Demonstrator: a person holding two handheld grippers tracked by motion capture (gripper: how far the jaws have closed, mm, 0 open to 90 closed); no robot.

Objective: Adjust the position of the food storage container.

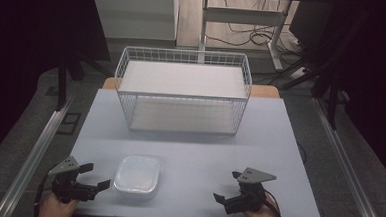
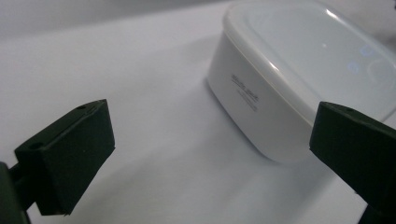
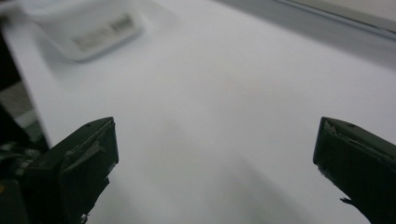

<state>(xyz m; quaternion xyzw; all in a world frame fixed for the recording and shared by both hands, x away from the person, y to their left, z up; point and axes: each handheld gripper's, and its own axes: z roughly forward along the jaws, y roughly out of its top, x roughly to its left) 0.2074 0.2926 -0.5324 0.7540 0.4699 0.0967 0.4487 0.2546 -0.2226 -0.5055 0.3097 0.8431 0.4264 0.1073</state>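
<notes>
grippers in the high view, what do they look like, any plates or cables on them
Both are black two-jaw tools. The left gripper and the right gripper each carry a grey three-cornered plate on top, and a dark cable trails back from each toward the table's near edge. The jaws end in blocky black pads with small holes near the tips. A bare hand holds each; no sleeves are visible.

white table [image 1: 278, 158], lidded container [image 1: 137, 173], wire basket [image 1: 182, 90]

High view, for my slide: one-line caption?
Open left gripper beside lidded tub, right gripper open, wire rack behind.
</notes>
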